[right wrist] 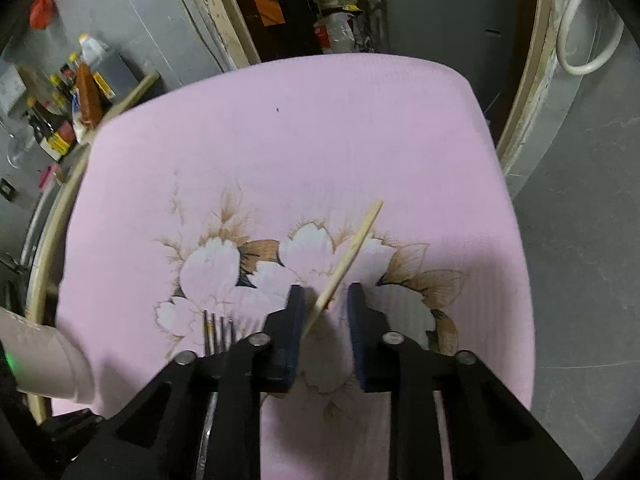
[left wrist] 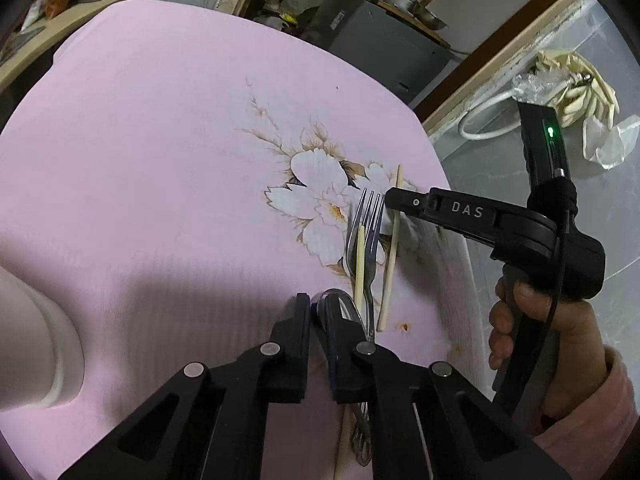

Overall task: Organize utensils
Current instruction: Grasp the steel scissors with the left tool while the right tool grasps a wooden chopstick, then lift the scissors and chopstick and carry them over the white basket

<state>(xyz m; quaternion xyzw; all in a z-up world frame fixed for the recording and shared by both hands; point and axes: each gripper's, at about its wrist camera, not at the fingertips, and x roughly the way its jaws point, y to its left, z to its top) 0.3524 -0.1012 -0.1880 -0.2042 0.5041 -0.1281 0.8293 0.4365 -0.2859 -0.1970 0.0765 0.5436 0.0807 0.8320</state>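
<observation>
Pink flowered cloth is seen spread flat. The left gripper is held almost closed at the rim of a spoon; whether the spoon is gripped cannot be told. The right gripper is held narrowly apart astride a chopstick, which lies just beside the fork.

Each camera rides on a handheld gripper and looks steeply down along its fingers, close over the pink cloth. The left view faces across toward the right gripper, which enters from its right side. Both views share the flower print, the fork and a chopstick.
</observation>
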